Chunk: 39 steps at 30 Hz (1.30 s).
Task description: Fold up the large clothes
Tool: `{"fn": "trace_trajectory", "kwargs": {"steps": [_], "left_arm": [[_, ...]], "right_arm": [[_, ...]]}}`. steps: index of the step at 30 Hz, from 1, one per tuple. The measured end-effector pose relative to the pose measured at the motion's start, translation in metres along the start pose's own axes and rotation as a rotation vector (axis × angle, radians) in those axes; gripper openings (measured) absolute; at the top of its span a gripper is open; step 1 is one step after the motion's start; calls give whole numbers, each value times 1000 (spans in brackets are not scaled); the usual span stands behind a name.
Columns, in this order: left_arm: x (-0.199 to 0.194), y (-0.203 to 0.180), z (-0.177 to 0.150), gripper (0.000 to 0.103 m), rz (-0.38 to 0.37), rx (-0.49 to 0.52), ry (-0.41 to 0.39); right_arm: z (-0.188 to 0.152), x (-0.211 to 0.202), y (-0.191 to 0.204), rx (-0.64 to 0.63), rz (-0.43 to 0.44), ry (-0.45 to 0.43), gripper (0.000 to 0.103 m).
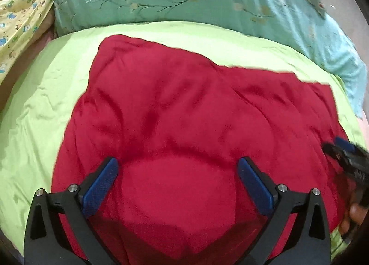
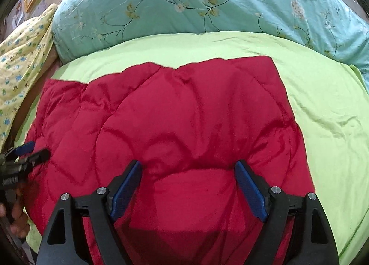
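Red padded garment (image 1: 175,108) lies spread flat on the lime-green bedsheet (image 1: 34,126). Left gripper (image 1: 178,182) and right gripper (image 2: 188,184) both spread wide above its near half, clamping nothing. Looks like pre-grasp; next likely needs each on a near edge.

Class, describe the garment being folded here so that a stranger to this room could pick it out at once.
Start at the bed's lime-green sheet, bordered at the far side by a teal floral quilt. Spread across the middle of that sheet lies the red garment, puffy and creased. It is the only plain red thing; its neighbours are green, teal or yellow-patterned.
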<state>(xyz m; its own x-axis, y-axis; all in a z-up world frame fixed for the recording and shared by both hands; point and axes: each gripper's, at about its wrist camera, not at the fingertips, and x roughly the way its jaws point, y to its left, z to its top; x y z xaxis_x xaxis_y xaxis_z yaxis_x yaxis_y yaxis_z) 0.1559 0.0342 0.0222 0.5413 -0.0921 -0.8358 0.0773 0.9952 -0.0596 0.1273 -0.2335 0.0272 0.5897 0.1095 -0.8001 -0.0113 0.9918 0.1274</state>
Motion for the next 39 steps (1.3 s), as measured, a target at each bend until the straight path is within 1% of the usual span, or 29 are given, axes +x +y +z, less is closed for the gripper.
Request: {"fn": "trace_trajectory", "kwargs": {"steps": [1, 3, 5, 7, 11, 15, 18, 20, 23, 25, 27, 29, 32, 34, 35, 36, 37, 39], "left_arm": [[10, 4, 12, 103, 18, -16, 12], [25, 10, 25, 103, 42, -40, 37], [42, 22, 38, 103, 65, -82, 53], [57, 36, 44, 103, 49, -143, 75], [68, 51, 46, 103, 36, -210, 62], [69, 61, 45, 103, 10, -250, 30], [60, 64, 40, 103, -4, -276, 15], [44, 63, 35, 100, -7, -266, -12], [16, 58, 24, 100, -26, -229, -47], [-6, 52, 10, 100, -57, -206, -61], [-23, 48, -4, 100, -107, -197, -70], [-38, 39, -19, 100, -156, -178, -63], [-56, 21, -40, 100, -176, -122, -60], [-60, 7, -55, 100, -174, -73, -38], [-61, 2, -60, 100, -161, -55, -30], [-58, -3, -66, 100, -138, -38, -17], [-50, -7, -73, 100, -98, -19, 5], [-40, -4, -77, 101, -71, -8, 16]], "right_arm": [[3, 3, -3, 7, -8, 4, 84], [9, 8, -11, 27, -21, 7, 85], [15, 14, -21, 56, -15, 15, 85], [18, 19, -31, 85, -13, 15, 85], [18, 25, -43, 139, -9, 10, 85], [19, 28, -46, 150, -25, 7, 85], [17, 31, -51, 172, -14, 2, 85], [15, 32, -55, 188, -4, -2, 85], [15, 34, -57, 187, -9, -7, 85], [15, 34, -55, 186, -13, -9, 85], [14, 33, -54, 186, -13, -12, 85], [14, 32, -55, 186, -11, -15, 85], [14, 32, -56, 185, -9, -17, 85], [14, 31, -56, 183, -9, -20, 86], [13, 30, -56, 182, -10, -23, 86], [13, 30, -56, 181, -10, -25, 86], [12, 29, -56, 180, -11, -28, 86], [11, 24, -55, 174, -6, -43, 87]]}}
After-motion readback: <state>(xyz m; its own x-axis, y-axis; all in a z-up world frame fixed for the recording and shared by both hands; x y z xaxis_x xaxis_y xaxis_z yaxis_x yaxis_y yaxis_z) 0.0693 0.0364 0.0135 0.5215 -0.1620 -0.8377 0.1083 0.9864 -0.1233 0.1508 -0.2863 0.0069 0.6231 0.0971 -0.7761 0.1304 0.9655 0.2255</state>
